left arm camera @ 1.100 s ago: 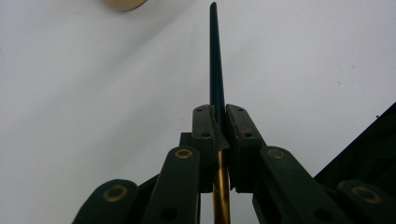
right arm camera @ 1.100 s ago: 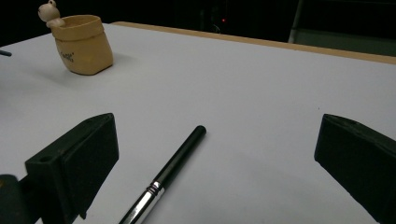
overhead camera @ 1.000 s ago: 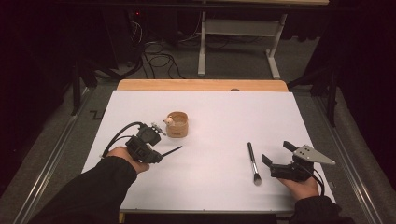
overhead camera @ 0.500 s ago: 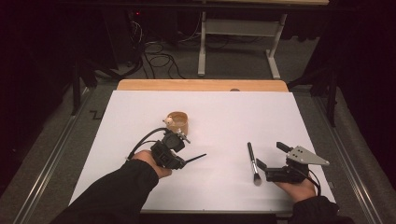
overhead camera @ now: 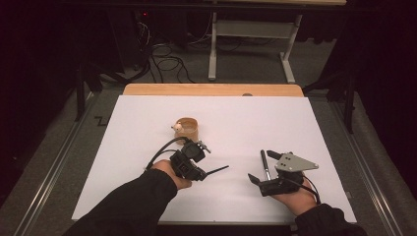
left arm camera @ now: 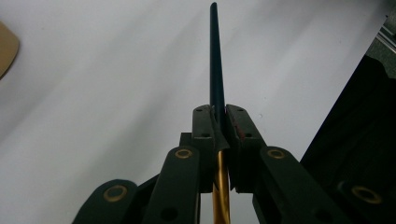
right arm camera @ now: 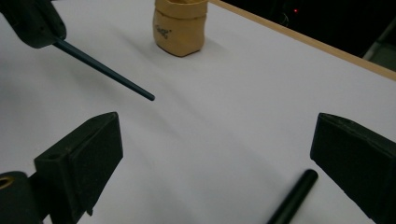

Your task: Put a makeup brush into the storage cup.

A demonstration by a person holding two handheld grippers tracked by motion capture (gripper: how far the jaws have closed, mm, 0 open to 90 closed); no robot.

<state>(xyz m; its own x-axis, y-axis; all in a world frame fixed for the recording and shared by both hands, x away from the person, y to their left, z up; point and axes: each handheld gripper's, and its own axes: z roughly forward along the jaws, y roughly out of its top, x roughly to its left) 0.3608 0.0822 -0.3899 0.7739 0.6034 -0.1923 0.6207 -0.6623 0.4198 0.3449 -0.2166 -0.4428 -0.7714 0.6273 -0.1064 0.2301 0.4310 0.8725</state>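
Tan cup (overhead camera: 188,128) sits center frame with something pale at its rim. Left gripper (overhead camera: 209,172) is clamped on a thin dark brush (left arm camera: 215,65); right gripper (overhead camera: 255,179) jaws gape wide, another brush (overhead camera: 265,164) just beside.

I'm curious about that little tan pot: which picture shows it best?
The right gripper view: the tan pot stands close and sharp. The high view shows it small; the left gripper view catches just an edge.
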